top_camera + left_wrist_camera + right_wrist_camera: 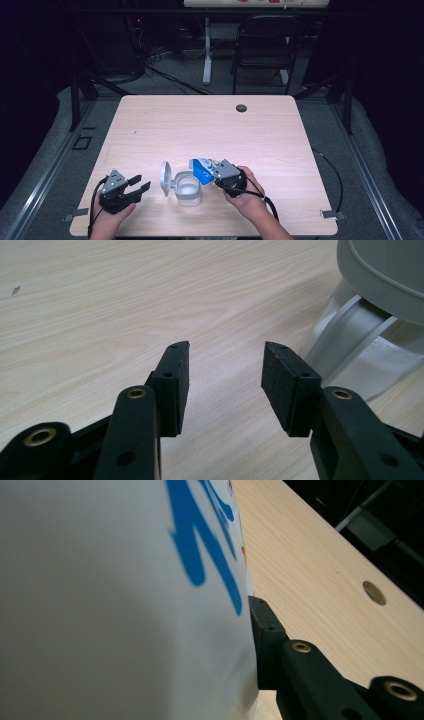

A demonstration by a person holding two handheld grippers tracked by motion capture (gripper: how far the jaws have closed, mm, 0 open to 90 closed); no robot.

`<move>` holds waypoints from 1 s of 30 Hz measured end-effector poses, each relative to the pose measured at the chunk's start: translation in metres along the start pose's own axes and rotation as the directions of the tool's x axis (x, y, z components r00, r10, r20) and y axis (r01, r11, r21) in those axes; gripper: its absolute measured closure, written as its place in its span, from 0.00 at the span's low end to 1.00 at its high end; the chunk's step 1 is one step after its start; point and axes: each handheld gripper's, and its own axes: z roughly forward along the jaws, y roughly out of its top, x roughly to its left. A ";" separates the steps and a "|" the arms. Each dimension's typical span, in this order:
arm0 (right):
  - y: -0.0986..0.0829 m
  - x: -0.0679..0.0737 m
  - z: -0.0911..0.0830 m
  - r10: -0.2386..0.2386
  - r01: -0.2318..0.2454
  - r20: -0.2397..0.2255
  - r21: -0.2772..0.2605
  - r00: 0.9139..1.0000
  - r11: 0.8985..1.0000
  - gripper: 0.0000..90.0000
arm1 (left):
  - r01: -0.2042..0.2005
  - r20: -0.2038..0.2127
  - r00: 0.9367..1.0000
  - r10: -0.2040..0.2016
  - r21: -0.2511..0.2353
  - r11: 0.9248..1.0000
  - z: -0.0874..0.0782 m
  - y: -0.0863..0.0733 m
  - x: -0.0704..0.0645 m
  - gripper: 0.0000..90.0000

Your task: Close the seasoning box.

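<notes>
Carton (202, 169): white with blue print, held tilted over the mouth of the open white container (187, 189), near the front edge of the table (210, 120).
Right gripper (218, 176): closed on the carton; in the right gripper view one black pad (262, 630) lies flat against the printed wall (125, 600), the other jaw is hidden behind the carton.
Right grip, judgement: hold sits on the carton's body, wall looks flat where the pad meets it, no visible crushing.
Left gripper (134, 184): jaws apart, nothing between them; in the left gripper view the pads (176, 385) hover over bare wood, with the container's wall (350, 355) just beside the one nearer it, not touching.
Container: upright, lid (165, 176) hinged open and standing to its left; contents cannot be read.
Carton handling, judgement: thin board, light, soft-walled; dents under a hard squeeze, and a glossy face may slip. Weight will shift if it is pouring.
Where to hold, judgement: mid-body across two opposite flat faces, as now; moderate pressure only.
Container handling, judgement: stiff plastic, light, could slide or tip if nudged; the free gripper is well placed to steady its wall.
Risk, judgement: carton spout missing the mouth; lid getting knocked.
</notes>
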 end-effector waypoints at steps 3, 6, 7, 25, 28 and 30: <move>-0.003 -0.003 0.000 0.044 -0.044 -0.021 0.000 0.999 0.999 0.86 | 0.000 0.000 1.000 0.000 0.001 1.000 0.000 0.000 0.000 0.61; -0.006 -0.006 0.001 0.097 -0.097 -0.034 -0.008 0.995 0.995 0.86 | 0.001 0.000 1.000 -0.001 0.000 1.000 0.000 0.000 0.000 0.61; -0.006 -0.006 0.001 0.097 -0.097 -0.034 -0.008 0.995 0.995 0.86 | 0.001 0.000 1.000 -0.001 0.000 1.000 0.000 0.000 0.000 0.61; -0.032 -0.020 0.001 0.349 -0.351 -0.105 -0.002 0.931 0.936 0.86 | -0.002 0.003 1.000 0.002 0.003 1.000 0.001 0.000 -0.001 0.60; -0.037 -0.021 0.003 0.373 -0.376 -0.110 0.001 0.921 0.927 0.86 | -0.004 0.005 1.000 0.004 0.005 1.000 0.001 0.000 -0.001 0.60; -0.040 -0.020 0.004 0.390 -0.392 -0.112 0.004 0.914 0.920 0.86 | -0.002 0.005 1.000 0.002 0.006 1.000 0.001 -0.001 -0.001 0.60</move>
